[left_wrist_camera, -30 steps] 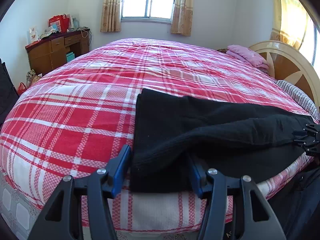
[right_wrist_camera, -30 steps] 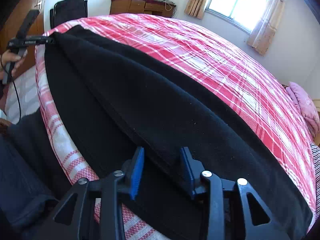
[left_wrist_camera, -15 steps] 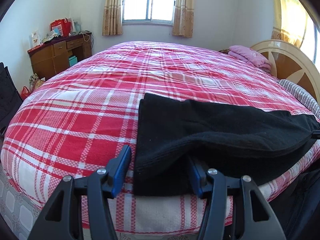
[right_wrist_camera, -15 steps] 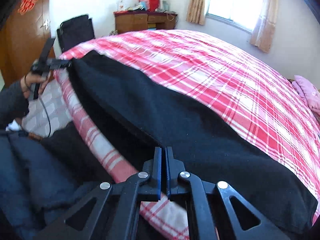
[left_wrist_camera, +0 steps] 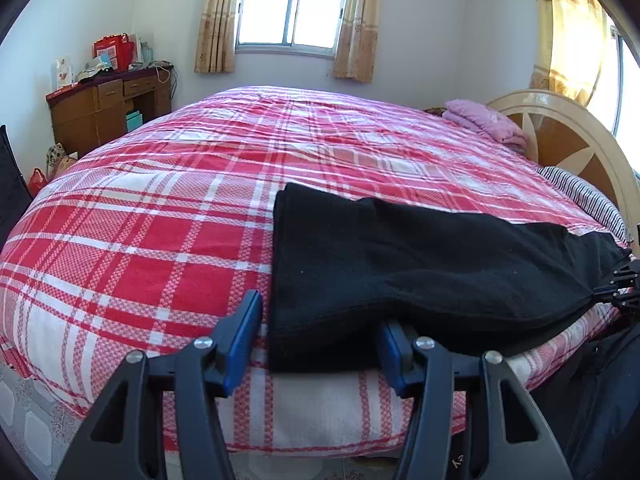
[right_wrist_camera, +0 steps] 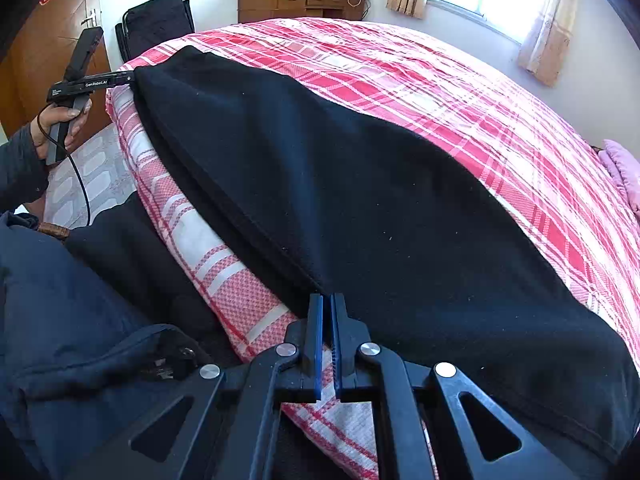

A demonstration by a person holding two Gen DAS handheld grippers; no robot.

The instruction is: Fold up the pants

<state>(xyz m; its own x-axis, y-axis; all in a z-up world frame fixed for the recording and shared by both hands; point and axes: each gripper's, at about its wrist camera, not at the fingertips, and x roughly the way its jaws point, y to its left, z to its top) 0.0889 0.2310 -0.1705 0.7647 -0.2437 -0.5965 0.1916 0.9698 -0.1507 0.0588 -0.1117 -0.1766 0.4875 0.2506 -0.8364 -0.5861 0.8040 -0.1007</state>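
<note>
While black pants (right_wrist_camera: 360, 200) drape bed, right tool (right_wrist_camera: 326, 300) pinches hem, left tool (left_wrist_camera: 320, 332) "GenRobot.AI" gapes

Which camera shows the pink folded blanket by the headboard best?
The left wrist view: the pink blanket sits whole beside the headboard. The right wrist view catches only its corner at the frame's edge.

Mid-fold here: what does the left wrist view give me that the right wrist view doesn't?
Only the left wrist view: the cream and brown wooden headboard, the striped pillow, and the left gripper open around the pants' end.
Only the right wrist view: the hand holding that gripper, the brown wooden door, and the right gripper shut at the pants' edge.
Both: black fleece pants on the red plaid bedspread.
</note>
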